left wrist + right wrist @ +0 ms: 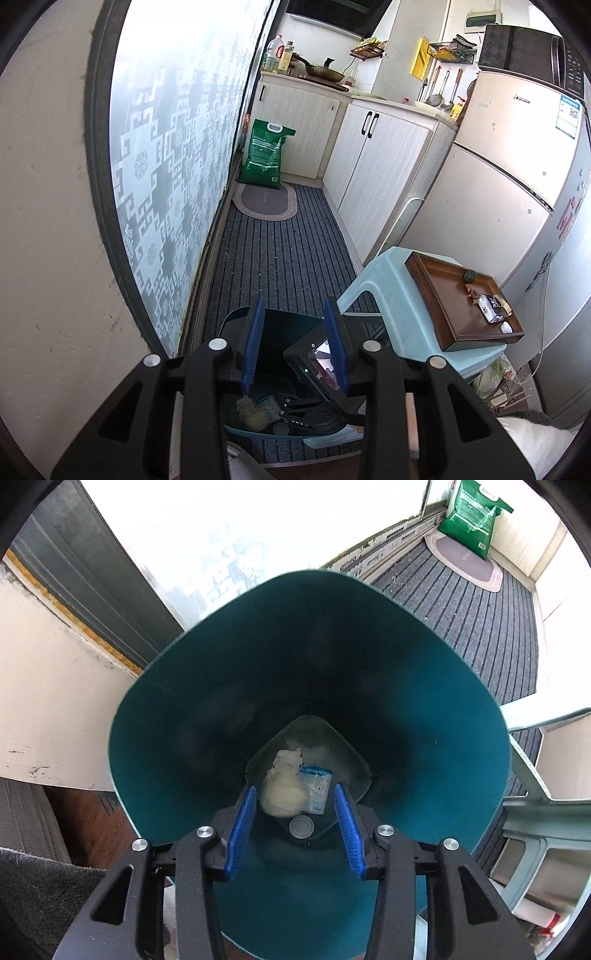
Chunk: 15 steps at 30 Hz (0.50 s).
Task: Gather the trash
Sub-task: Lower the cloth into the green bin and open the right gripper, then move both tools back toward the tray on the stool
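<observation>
A teal trash bin (pixel 177 746) stands on the floor; it also shows in the left wrist view (pixel 236 321). At its bottom lie crumpled pale paper (pixel 282 786), a blue-printed wrapper (pixel 317 786) and a round cap (pixel 301 827). My right gripper (pixel 295 805) is open and empty over the bin's mouth. My left gripper (pixel 293 325) is open and empty above the bin, with the right gripper's camera body (pixel 314 358) below it. A brown tray (pixel 443 295) on a light blue stool (pixel 391 295) holds a wrapper (pixel 491 306), a green lump (pixel 470 275), brown scraps (pixel 472 291) and a white bit (pixel 506 326).
A frosted patterned glass door (pixel 166 166) runs along the left. White cabinets (pixel 376 166) and a fridge (pixel 498 177) stand on the right. A green sack (pixel 264 155) and an oval mat (pixel 266 201) lie at the far end of the striped carpet (pixel 277 251).
</observation>
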Motion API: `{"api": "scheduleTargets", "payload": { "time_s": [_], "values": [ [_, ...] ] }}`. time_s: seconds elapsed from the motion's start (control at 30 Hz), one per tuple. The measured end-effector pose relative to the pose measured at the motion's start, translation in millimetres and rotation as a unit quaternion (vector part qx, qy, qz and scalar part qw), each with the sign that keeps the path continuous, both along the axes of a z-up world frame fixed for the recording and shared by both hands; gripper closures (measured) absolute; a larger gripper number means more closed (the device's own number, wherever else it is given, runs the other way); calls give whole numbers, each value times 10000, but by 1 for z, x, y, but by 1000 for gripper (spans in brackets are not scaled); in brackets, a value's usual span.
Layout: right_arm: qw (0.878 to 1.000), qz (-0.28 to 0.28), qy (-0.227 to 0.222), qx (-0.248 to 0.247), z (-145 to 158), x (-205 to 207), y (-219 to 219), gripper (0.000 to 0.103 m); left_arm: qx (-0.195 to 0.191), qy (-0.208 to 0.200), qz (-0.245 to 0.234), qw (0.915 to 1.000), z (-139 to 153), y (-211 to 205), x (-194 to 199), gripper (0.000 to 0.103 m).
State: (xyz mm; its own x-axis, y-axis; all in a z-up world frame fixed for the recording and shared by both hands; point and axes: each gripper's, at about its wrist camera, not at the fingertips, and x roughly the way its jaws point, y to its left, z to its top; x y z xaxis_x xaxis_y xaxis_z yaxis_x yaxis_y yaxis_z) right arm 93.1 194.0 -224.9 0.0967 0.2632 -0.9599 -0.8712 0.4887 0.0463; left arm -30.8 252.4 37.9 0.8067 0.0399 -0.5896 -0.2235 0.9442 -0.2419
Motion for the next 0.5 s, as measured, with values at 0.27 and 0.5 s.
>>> {"api": "scheduleTargets", "payload": {
  "time_s": [0.27, 0.5],
  "values": [
    [9972, 47, -202, 723, 59, -10, -6, 58, 32, -474, -170, 9987, 21, -12, -8, 53],
    [9863, 62, -635, 1520, 132, -16, -30, 58, 115, -952, -461, 9943, 44, -32, -13, 51]
  ]
}}
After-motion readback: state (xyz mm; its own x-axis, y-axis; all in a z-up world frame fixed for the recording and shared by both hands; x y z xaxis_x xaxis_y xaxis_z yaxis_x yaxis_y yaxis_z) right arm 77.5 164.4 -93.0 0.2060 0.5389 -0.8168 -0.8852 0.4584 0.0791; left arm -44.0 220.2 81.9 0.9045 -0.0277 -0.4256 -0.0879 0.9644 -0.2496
